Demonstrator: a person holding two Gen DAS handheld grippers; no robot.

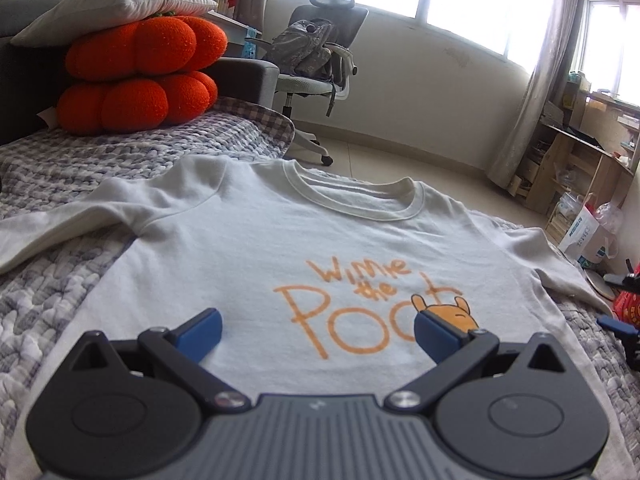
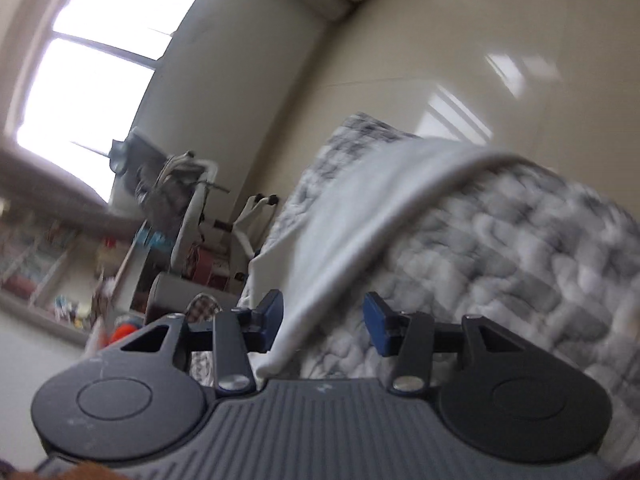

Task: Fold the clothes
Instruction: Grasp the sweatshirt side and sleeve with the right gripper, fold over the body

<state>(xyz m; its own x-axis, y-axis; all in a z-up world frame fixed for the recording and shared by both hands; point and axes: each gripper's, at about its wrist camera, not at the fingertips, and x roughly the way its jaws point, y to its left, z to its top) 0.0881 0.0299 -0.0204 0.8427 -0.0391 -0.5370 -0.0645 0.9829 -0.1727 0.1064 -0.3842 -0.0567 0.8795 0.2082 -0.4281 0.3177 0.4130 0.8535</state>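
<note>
Bottom of the left-wrist frame: left hand-held gripper, jaws wide, nothing between them, hovering over the lower chest of the shirt. Shirt lies flat, print up, on the quilt of the bed. Long axis runs straight away from this gripper: hem end near the camera, collar at frame centre. One sleeve goes out to the left edge, the other to the right edge.

Bottom of the right-wrist frame (blurred, tilted): right hand-held gripper, jaws partly apart. A white shirt edge runs up from between the jaws toward upper right, draped over the quilt. It lies close to the left finger; touching or not, cannot tell. Not clamped, gap is visible. Which edge it is, cannot tell.

Judgement: shirt is spread out, no fold visible in these views. Right gripper is nearer to cloth it could pinch, edge already in its mouth. Left is over mid-body, with both sleeves and the collar ahead of it.

Far: orange cushions upper left, office chair top centre.
</note>
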